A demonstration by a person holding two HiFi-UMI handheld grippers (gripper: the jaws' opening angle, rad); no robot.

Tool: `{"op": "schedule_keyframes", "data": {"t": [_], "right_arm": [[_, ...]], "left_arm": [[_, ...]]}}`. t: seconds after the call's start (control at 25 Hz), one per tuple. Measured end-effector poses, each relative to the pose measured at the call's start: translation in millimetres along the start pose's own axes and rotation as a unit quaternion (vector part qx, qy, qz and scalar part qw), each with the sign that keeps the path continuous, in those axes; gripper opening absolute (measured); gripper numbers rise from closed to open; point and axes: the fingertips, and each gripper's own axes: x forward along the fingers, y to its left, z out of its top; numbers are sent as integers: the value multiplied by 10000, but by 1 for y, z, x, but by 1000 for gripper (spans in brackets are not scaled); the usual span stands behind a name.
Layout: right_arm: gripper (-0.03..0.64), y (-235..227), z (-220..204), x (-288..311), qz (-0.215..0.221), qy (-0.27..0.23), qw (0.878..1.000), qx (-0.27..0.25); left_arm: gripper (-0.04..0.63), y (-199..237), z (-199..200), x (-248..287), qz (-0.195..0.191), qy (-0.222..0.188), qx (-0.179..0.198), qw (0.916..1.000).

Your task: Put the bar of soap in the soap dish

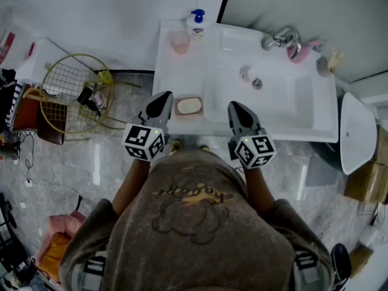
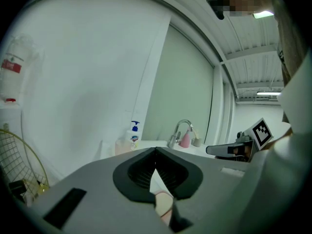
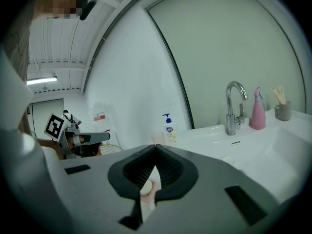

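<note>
A pale bar of soap point(image 1: 188, 105) lies in a pink soap dish point(image 1: 189, 117) on the front left ledge of the white sink point(image 1: 182, 71). My left gripper point(image 1: 162, 97) sits just left of the dish with its jaws shut and nothing between them. My right gripper point(image 1: 235, 106) is to the dish's right at the basin's front edge, also shut and empty. In the left gripper view the closed jaws point(image 2: 156, 152) frame a sliver of the soap point(image 2: 163, 201) below. The right gripper view shows the soap point(image 3: 146, 185) beneath its shut jaws point(image 3: 156, 147).
A soap dispenser point(image 1: 195, 24) and a pink cup point(image 1: 179, 41) stand at the sink's back left. The faucet point(image 1: 280, 38) and a pink bottle point(image 1: 298, 50) are at the back right. A wire basket point(image 1: 73, 93) stands on the floor to the left.
</note>
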Motion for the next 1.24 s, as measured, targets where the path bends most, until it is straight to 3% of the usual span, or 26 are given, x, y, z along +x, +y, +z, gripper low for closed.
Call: {"op": "schedule_keyframes", "data": {"t": [1.24], "right_arm": [[-12, 9, -7, -6, -45, 7, 10000, -36]], "left_arm": [[5, -3, 3, -10, 60, -52, -32, 10000]]}}
